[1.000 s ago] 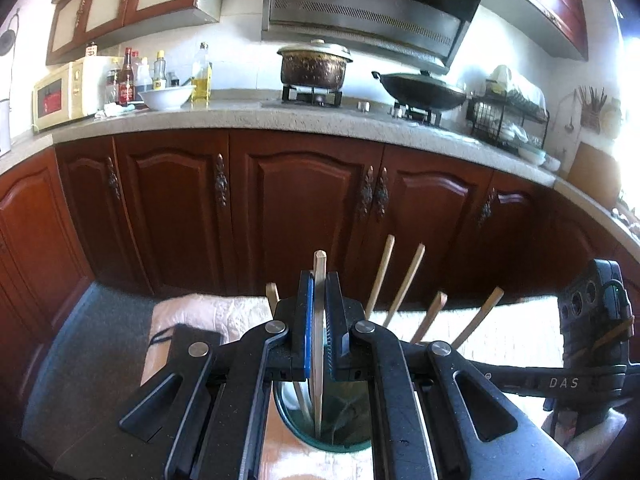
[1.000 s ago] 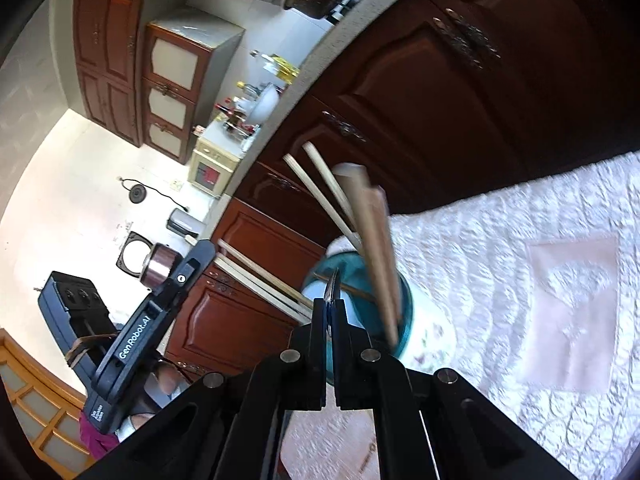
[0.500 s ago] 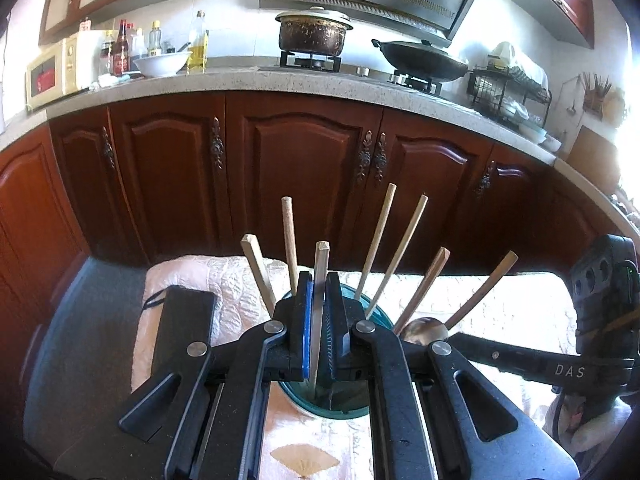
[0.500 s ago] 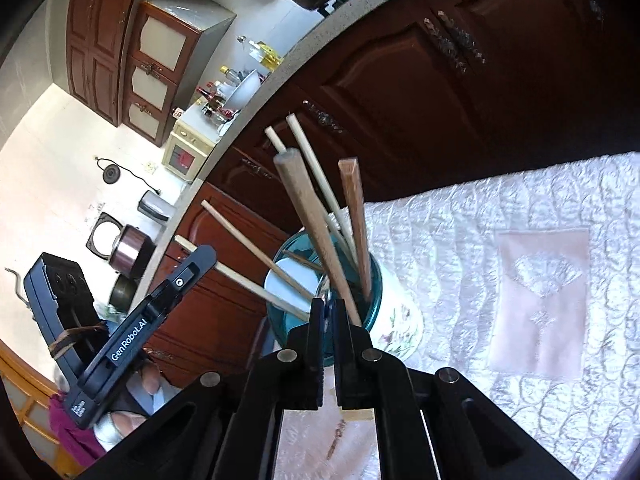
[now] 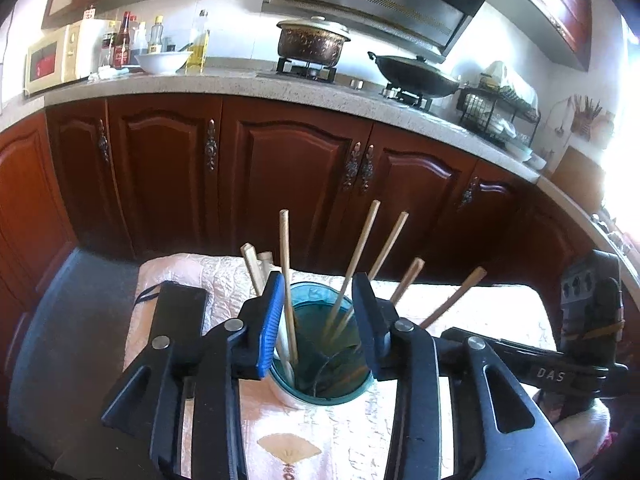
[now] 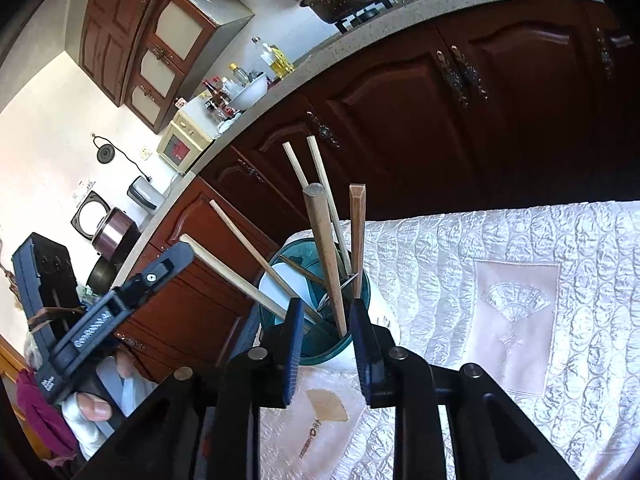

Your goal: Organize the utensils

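A teal-rimmed utensil cup [image 5: 320, 394] stands on the cloth with several wooden chopsticks leaning in it. My left gripper [image 5: 318, 280] hovers just before the cup, its jaws opening. A chopstick [image 5: 285, 264] stands free in the cup beside the blue pad, and nothing is gripped. In the right wrist view the same cup [image 6: 316, 354] sits straight ahead of my right gripper [image 6: 325, 302], whose jaws are also opening. A round wooden handle [image 6: 320, 240] rises between them, untouched. A flat chopstick [image 6: 357, 232] stands beside it.
A white quilted cloth [image 6: 520, 248] covers the table. A black flat case [image 5: 176, 312] lies left of the cup. Dark wood cabinets [image 5: 288, 184] run close behind the table. The other gripper's body [image 6: 100, 320] and a gloved hand [image 6: 92, 406] are at the left.
Both grippers have gone from shut to parted jaws. The left has let go of its chopstick and the right of its wooden handle; both pieces now stand in the cup.
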`<state>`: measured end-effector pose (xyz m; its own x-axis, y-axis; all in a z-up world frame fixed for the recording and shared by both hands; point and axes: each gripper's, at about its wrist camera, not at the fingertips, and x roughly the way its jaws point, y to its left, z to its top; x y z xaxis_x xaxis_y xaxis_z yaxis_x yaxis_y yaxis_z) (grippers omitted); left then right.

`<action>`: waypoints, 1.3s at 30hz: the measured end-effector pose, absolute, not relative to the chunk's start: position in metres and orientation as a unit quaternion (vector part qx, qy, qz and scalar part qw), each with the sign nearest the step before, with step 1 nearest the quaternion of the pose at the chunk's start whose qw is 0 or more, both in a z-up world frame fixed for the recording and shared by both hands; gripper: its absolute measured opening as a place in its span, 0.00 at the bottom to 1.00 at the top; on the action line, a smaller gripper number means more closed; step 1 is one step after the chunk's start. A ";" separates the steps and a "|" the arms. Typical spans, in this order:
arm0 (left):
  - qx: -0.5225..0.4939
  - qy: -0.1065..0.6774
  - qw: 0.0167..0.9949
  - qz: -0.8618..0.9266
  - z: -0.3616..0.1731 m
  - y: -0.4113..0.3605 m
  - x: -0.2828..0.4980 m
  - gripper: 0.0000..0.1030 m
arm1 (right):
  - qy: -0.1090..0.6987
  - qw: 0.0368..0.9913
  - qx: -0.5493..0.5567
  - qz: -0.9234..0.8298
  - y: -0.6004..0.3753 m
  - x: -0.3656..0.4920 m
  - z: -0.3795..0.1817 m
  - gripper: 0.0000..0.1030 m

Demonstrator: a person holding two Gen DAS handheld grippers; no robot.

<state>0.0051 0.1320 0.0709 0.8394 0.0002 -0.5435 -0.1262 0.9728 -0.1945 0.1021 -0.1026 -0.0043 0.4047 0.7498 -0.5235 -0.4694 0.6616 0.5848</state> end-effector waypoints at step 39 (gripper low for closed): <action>-0.051 0.366 0.929 0.028 0.012 0.056 -0.044 0.46 | 0.358 0.901 0.036 0.243 -0.144 0.031 0.003 0.33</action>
